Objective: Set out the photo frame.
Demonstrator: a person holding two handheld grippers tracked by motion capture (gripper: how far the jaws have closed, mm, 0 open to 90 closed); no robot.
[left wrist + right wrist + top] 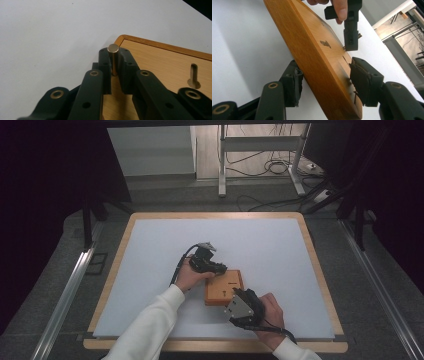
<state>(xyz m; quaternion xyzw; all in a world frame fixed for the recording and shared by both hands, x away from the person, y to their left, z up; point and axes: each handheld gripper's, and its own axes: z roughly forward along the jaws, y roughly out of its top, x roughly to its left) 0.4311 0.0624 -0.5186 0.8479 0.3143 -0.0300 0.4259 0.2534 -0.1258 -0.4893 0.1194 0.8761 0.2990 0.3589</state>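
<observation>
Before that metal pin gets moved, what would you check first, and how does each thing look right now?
1. Left claw closed on the brass pin: ok.
2. Pin upright between the pads: ok.
3. Right claw straddling the wooden board's edge: ok; whether it squeezes firmly, cannot tell.
4. Pin still seated in a hole in the board: cannot tell, its base is hidden.
5. White table around the board free for movement: ok.
6. Keyhole slot unobstructed: ok.
</observation>
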